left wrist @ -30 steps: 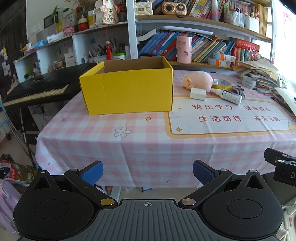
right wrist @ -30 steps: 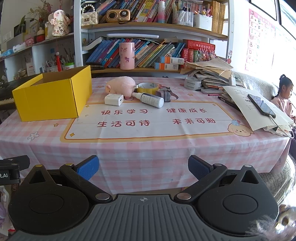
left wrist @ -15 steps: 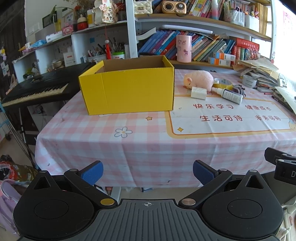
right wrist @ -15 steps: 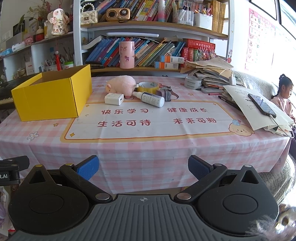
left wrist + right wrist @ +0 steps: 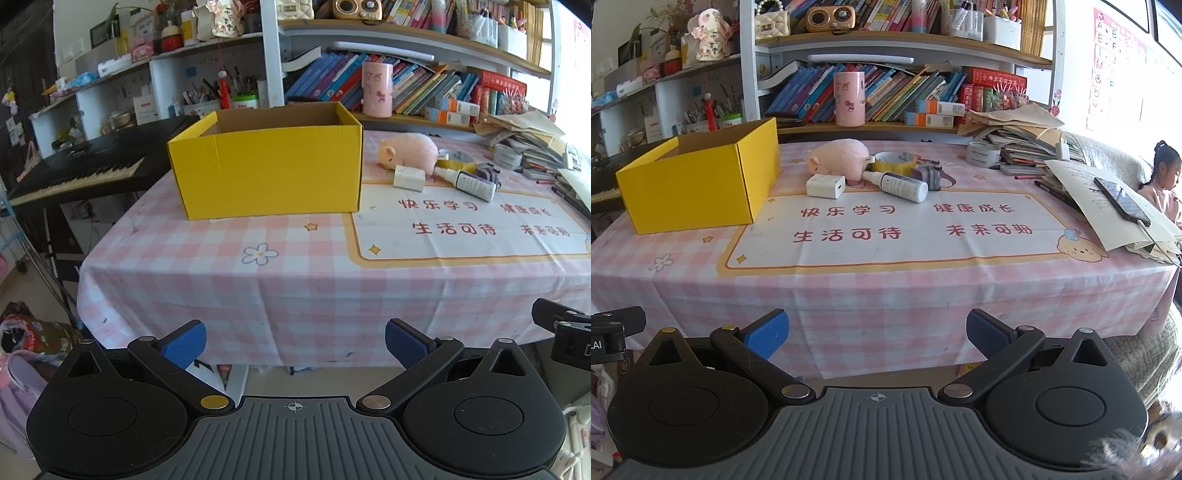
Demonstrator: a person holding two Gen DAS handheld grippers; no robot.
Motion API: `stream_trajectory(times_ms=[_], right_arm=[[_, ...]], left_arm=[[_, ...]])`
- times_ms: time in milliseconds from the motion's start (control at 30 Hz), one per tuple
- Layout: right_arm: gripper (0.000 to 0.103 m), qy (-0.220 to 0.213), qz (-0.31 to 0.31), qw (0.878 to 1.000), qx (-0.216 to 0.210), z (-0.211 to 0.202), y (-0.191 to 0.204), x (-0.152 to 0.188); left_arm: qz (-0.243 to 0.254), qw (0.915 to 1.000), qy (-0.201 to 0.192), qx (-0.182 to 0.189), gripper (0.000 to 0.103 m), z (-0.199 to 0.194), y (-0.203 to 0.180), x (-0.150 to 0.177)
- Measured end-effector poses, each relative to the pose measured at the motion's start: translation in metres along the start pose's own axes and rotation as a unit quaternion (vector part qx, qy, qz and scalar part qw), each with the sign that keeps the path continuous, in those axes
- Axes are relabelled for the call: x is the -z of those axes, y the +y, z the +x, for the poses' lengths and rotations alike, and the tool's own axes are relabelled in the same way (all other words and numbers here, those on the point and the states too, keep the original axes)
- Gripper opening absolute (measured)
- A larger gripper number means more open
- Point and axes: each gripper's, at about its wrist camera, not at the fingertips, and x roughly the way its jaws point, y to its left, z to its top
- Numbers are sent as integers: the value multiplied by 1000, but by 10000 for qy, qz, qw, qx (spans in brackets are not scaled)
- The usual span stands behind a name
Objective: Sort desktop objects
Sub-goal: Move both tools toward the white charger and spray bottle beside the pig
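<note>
Both the left gripper (image 5: 293, 339) and right gripper (image 5: 877, 330) gape wide, empty. Beside the yellow cardboard box (image 5: 701, 184), the white cylindrical bottle (image 5: 901, 185) could roll if nudged.

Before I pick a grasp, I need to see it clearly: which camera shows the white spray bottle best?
The right wrist view: the white spray bottle lies nearer the middle, its full length visible. In the left wrist view it sits smaller, far right.
</note>
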Motion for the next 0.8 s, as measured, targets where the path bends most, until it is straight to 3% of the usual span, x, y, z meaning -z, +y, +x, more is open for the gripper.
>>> stream_trajectory(times_ms=[333, 800], right_arm=[[103, 145, -40, 9999, -3, 2, 8, 1], [103, 10, -36, 9999, 120, 1, 5, -5]], left_arm=[[-21, 9999, 76, 115, 103, 3, 7, 0], [-4, 9996, 33, 297, 103, 9, 3, -5]])
